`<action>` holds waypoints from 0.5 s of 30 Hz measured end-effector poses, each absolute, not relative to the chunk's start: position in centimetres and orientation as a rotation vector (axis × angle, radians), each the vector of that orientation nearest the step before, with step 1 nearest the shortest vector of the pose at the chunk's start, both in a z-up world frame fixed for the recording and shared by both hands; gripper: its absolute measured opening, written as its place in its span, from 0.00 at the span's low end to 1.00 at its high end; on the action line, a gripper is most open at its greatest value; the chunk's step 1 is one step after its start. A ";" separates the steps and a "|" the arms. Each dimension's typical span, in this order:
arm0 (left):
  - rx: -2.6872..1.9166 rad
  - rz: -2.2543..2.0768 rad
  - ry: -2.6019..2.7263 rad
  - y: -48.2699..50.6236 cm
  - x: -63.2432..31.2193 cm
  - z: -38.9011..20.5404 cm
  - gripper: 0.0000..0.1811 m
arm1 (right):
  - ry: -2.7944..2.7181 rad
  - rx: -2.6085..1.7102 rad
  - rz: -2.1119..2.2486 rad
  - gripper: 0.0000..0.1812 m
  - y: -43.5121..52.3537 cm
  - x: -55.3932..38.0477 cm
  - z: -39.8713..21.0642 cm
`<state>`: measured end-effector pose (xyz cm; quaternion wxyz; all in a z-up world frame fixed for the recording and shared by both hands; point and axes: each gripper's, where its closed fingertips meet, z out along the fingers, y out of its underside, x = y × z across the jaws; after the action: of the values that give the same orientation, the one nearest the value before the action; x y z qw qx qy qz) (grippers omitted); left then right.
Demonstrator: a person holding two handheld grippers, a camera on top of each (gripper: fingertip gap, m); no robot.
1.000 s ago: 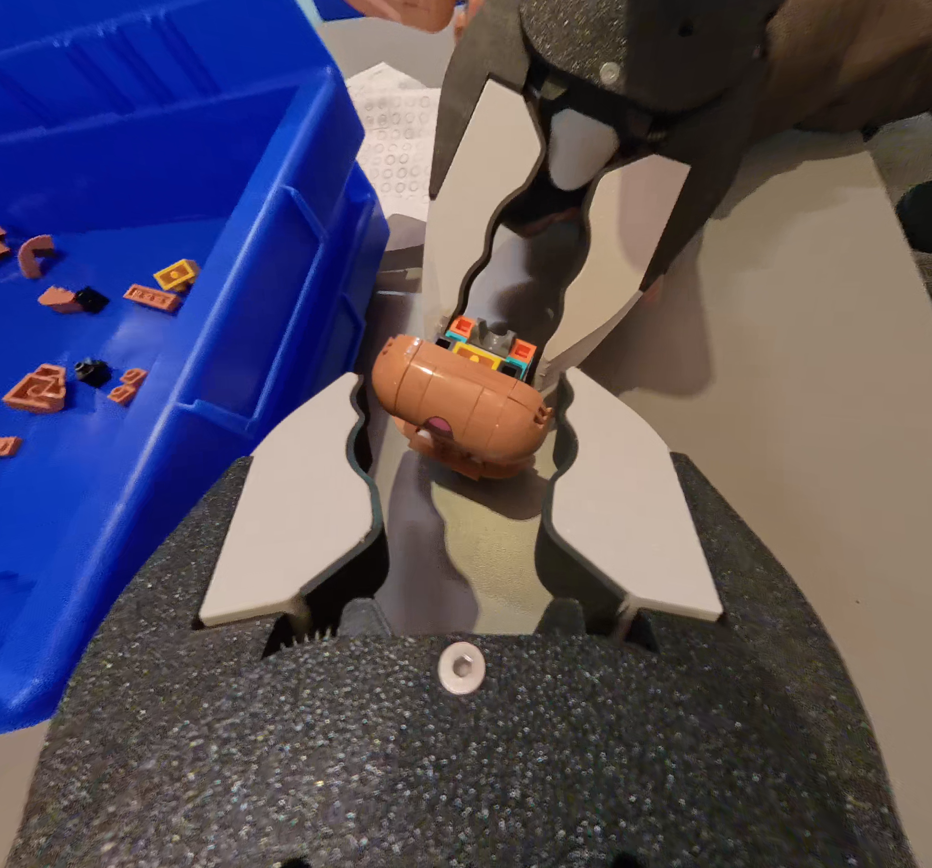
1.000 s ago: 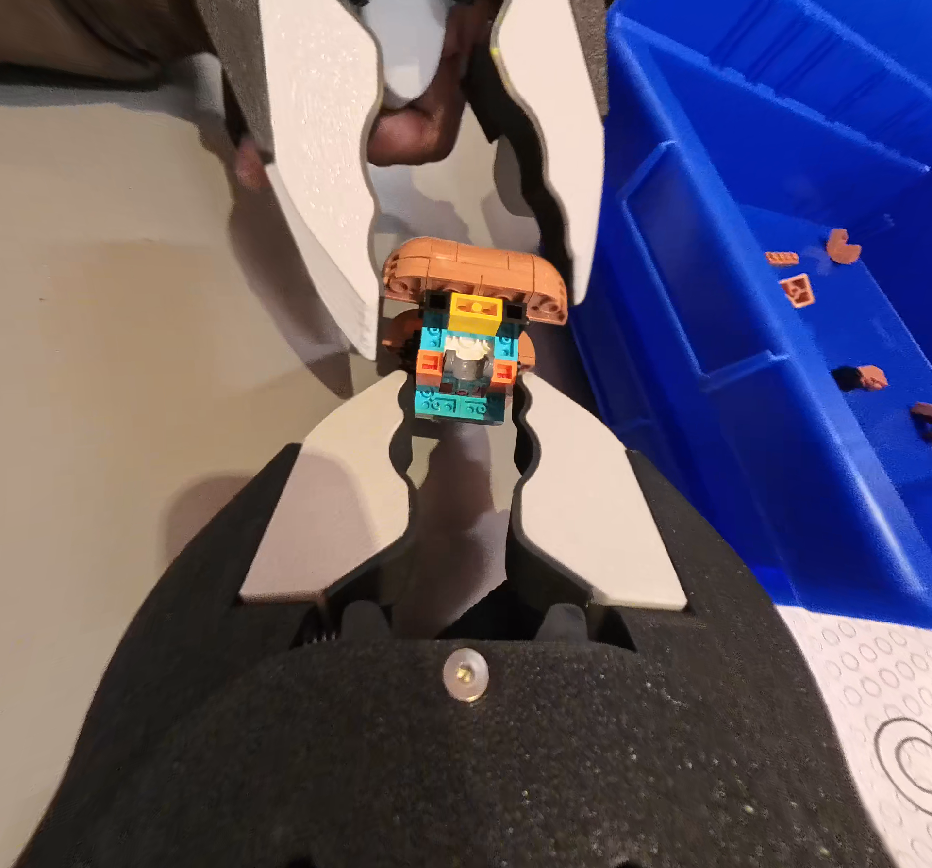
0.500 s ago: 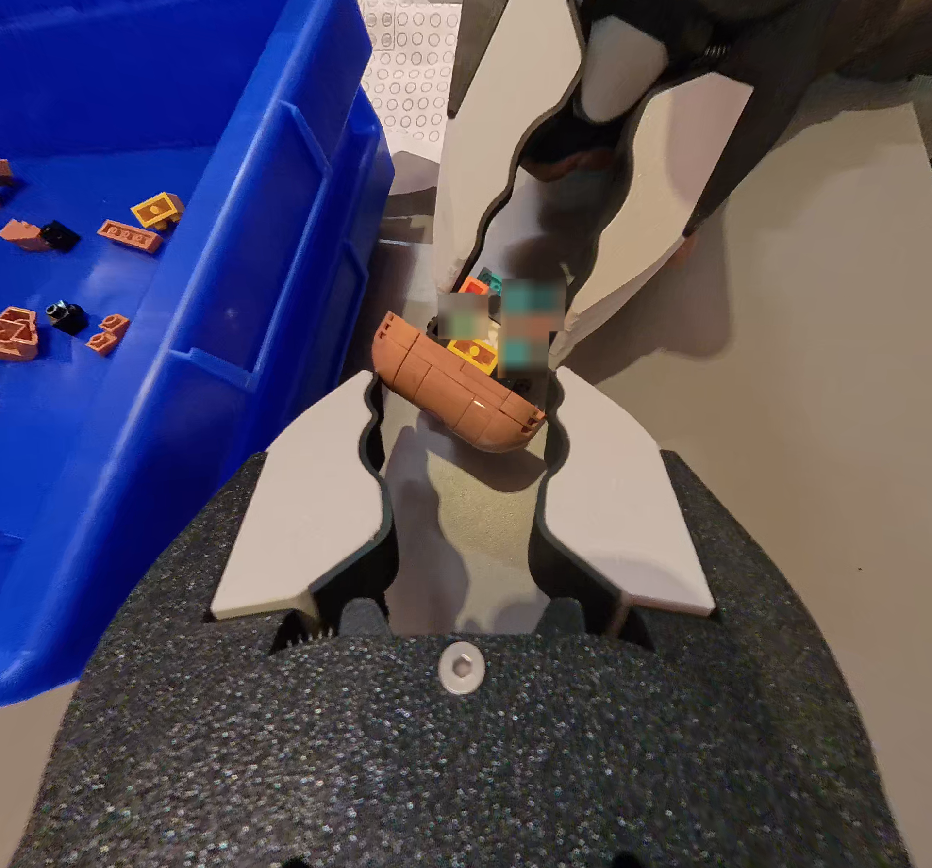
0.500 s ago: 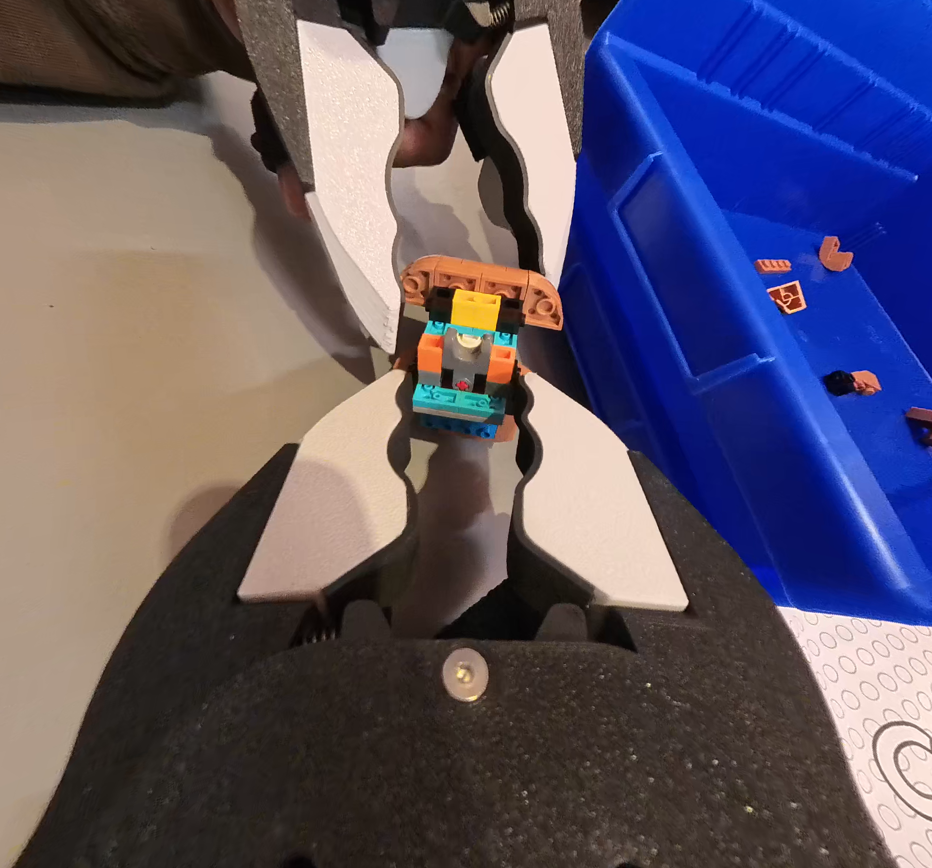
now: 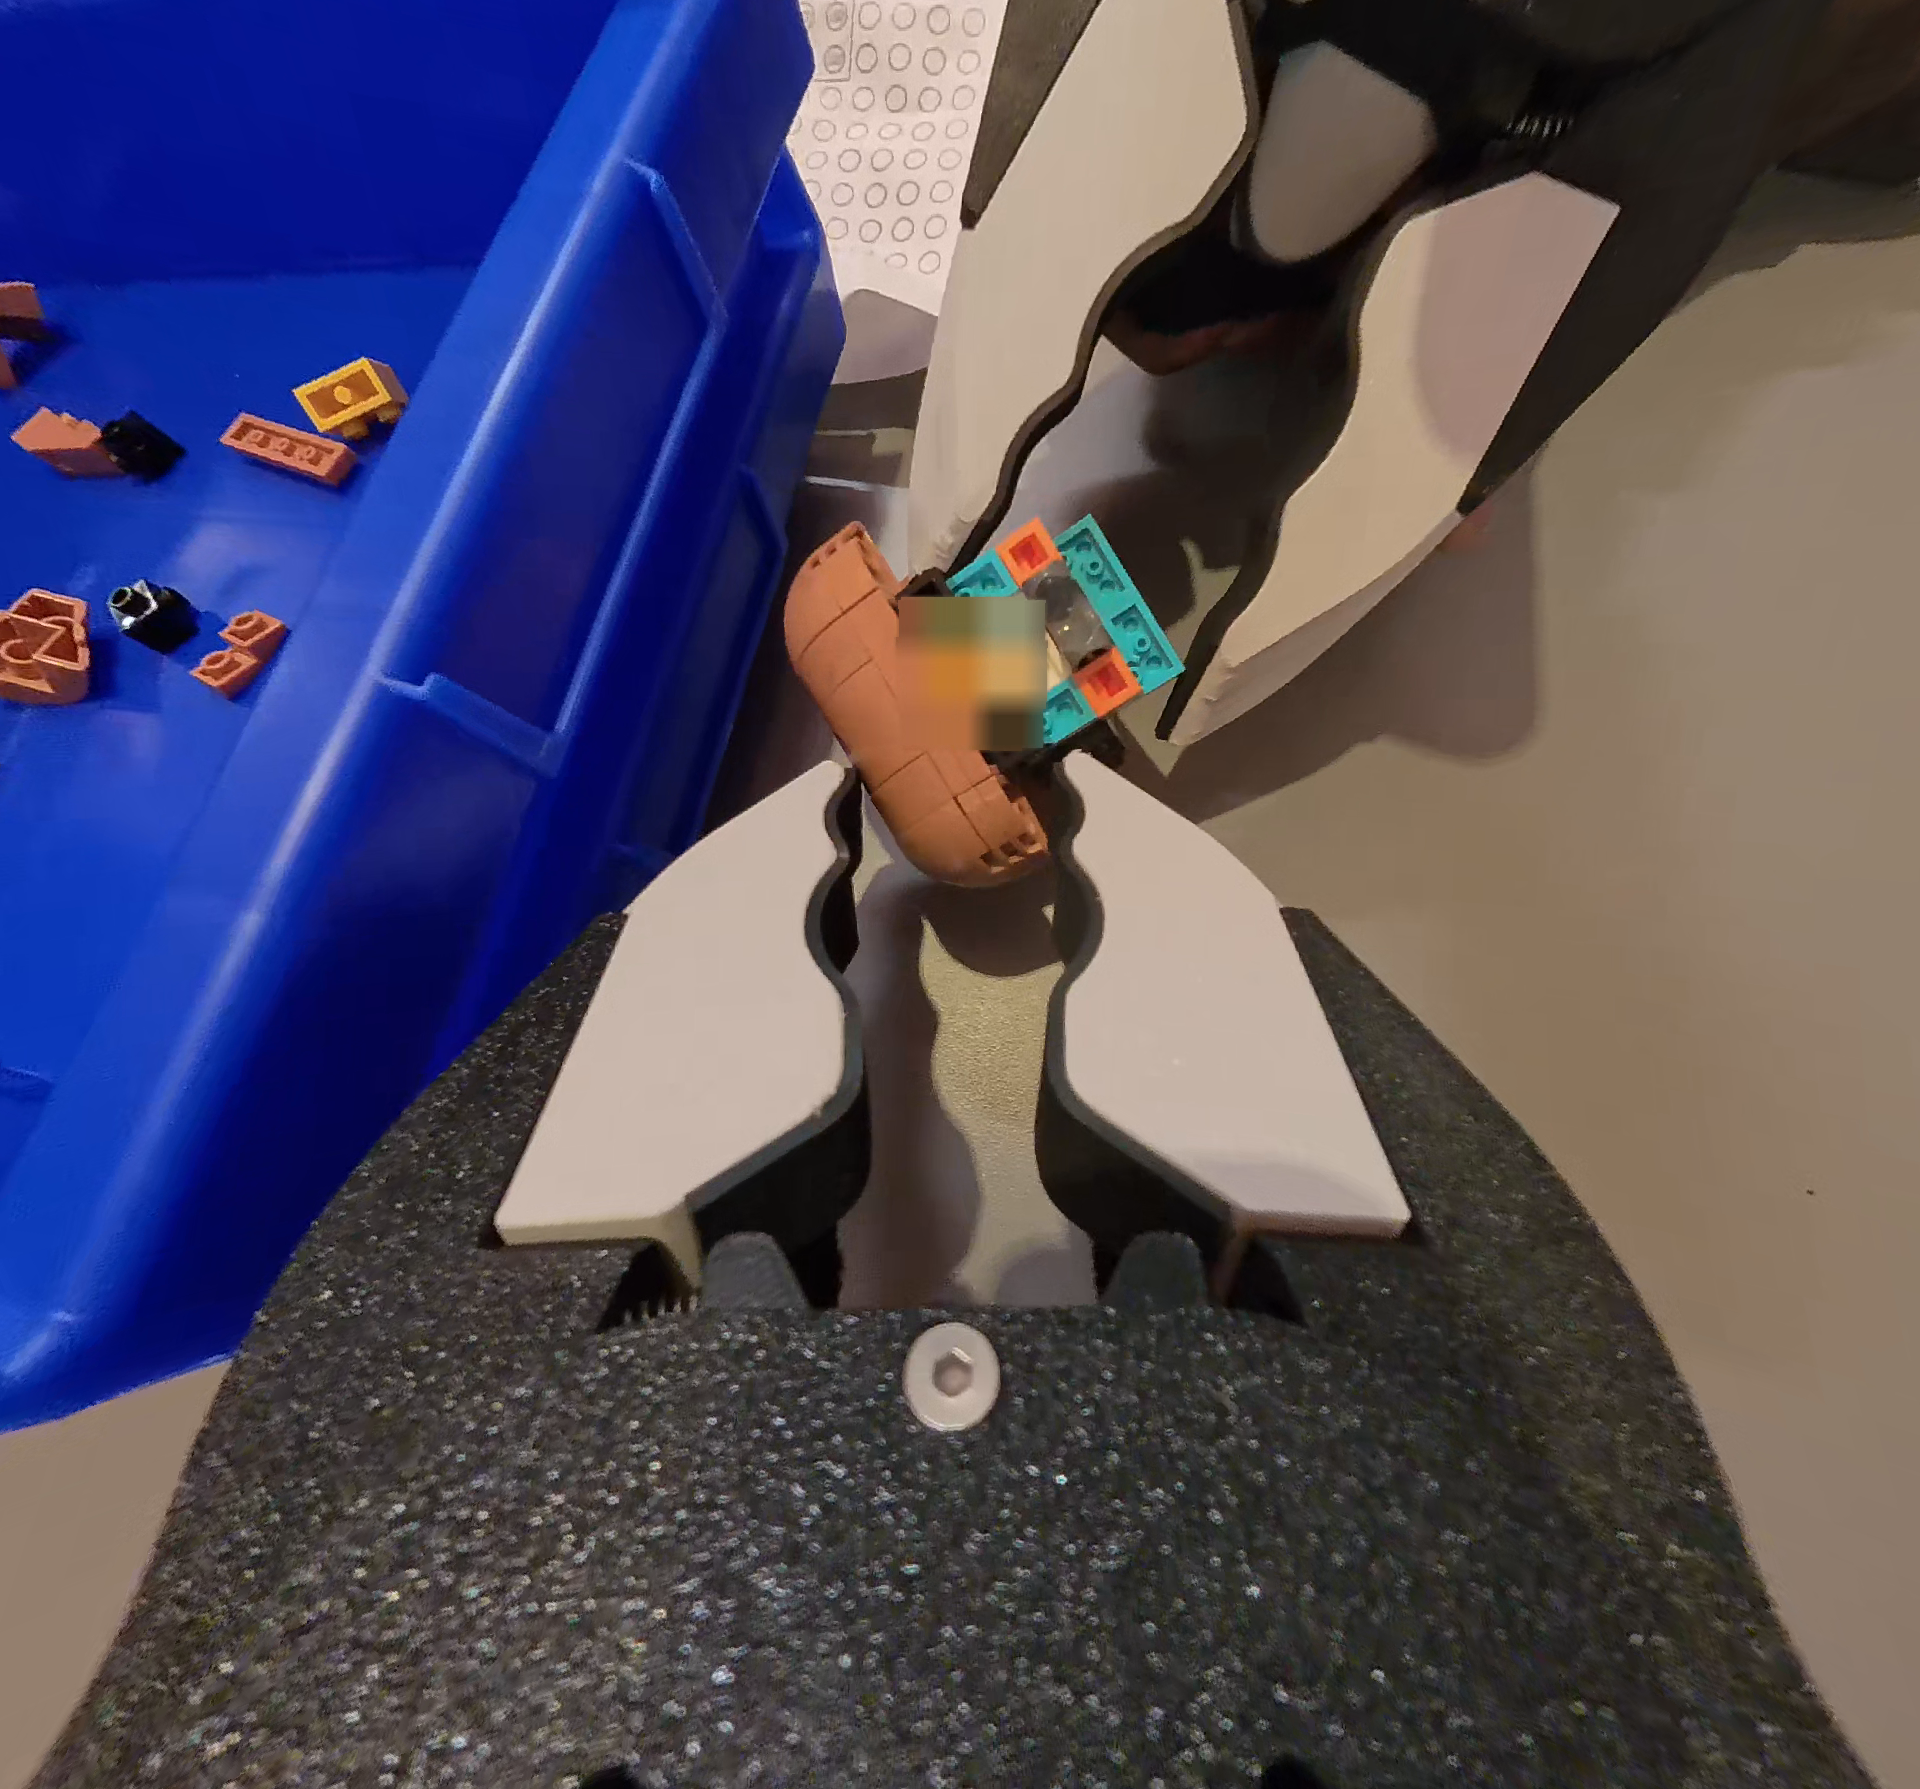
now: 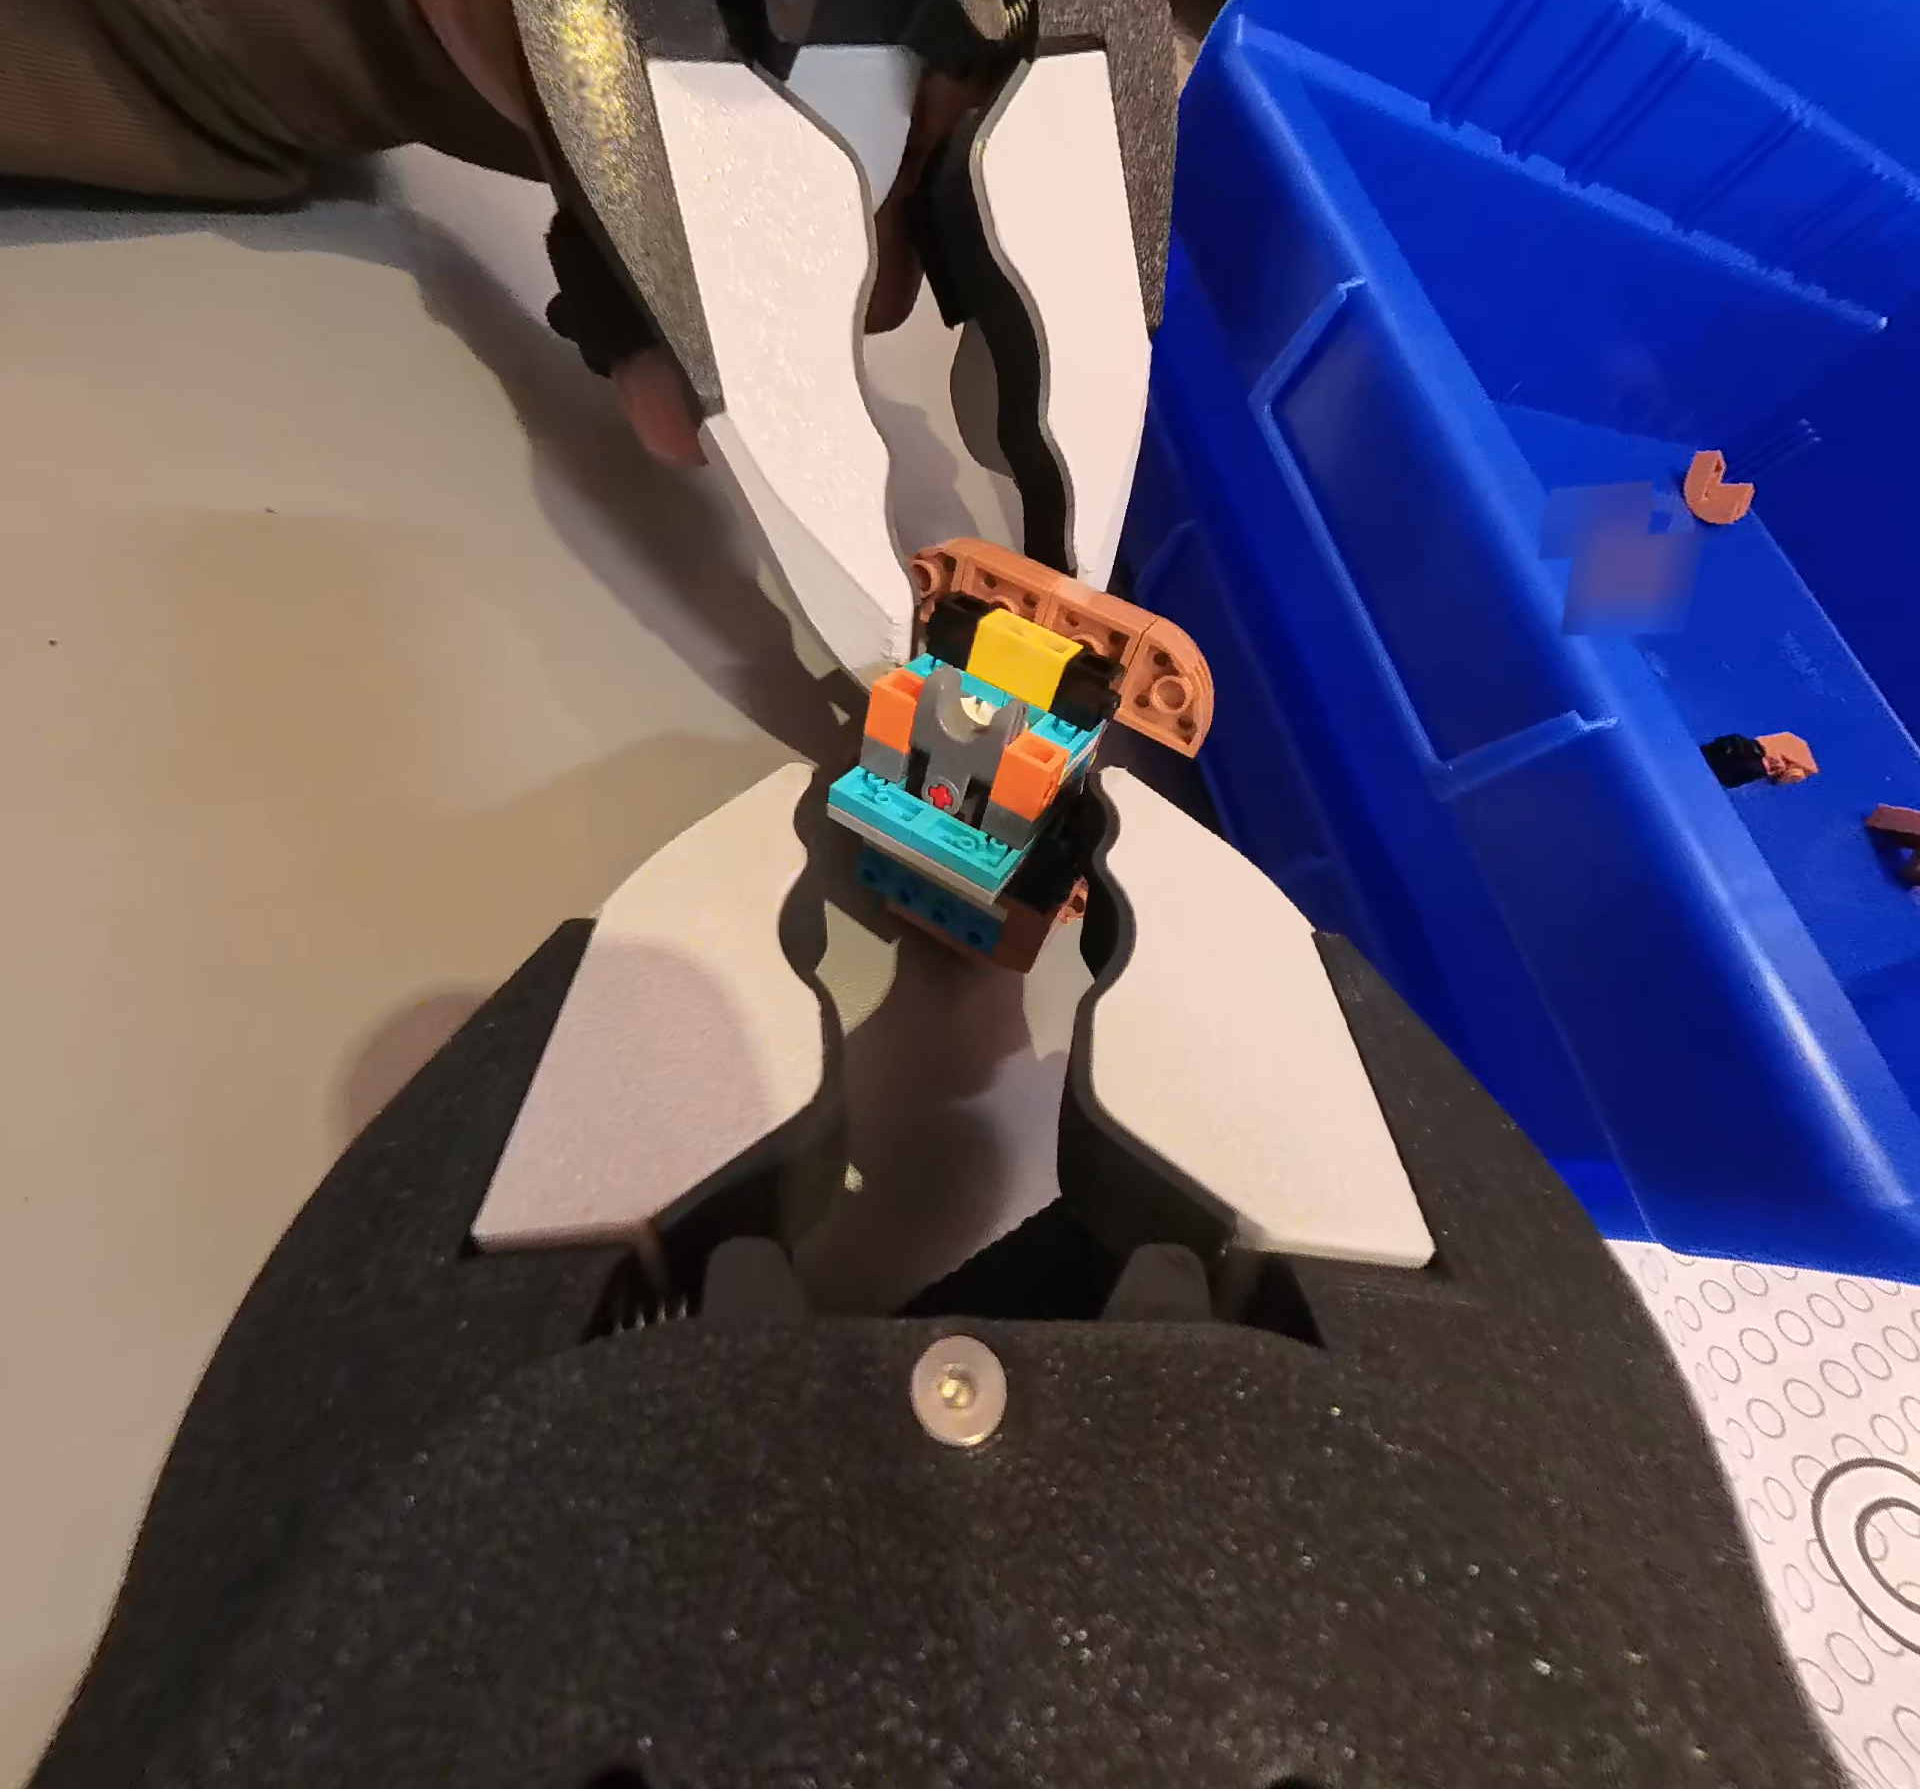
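One large blue bin [image 5: 520, 596] took up a whole side of both views, and its ribbed outer wall serves as the marker for everything else. Beside the bin lay the pale grey bench [image 5: 1558, 908]. A white sheet printed with rows of small rings [image 5: 894, 129] lay on the bench, its edge tucked against the foot of the bin's wall.

Just off that wall, the left tongs [image 5: 961, 794] and the right tongs [image 6: 951, 794] met tip to tip from opposite ends. Both were black-bodied with pale grey, wavy-edged fingers. A brown sleeve [image 6: 208, 25] showed behind the left tongs, on the side away from the bin.

Both pairs were drawn in narrow on one brick model [image 5: 894, 700], which hung above the bench close to the bin's wall without touching it. The left tongs pinched its brown rounded cap, the end tilted nearest the bin. The right tongs gripped the teal, orange and grey block at its other end, farther from the bin. In the right wrist view, a yellow brick topped the block and a darker brown piece sat under it. A mosaic patch hid part of the model in the left wrist view.

Inside the bin, scattered loose bricks [image 5: 286, 448] lay on the floor: mostly brown, one yellow-topped, a few black.
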<state>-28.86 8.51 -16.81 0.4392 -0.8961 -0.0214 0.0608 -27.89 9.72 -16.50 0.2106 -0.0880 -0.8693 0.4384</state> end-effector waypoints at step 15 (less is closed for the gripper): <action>-2.273 0.220 -0.214 8.9 -29.4 -16.9 0.16 | -2.331 -0.390 1.042 0.26 10.1 -28.8 -16.8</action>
<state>-29.42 8.86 -16.91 0.4115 -0.9032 -0.0849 0.0876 -28.80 10.08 -16.78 0.2757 -0.1453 -0.8674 0.3879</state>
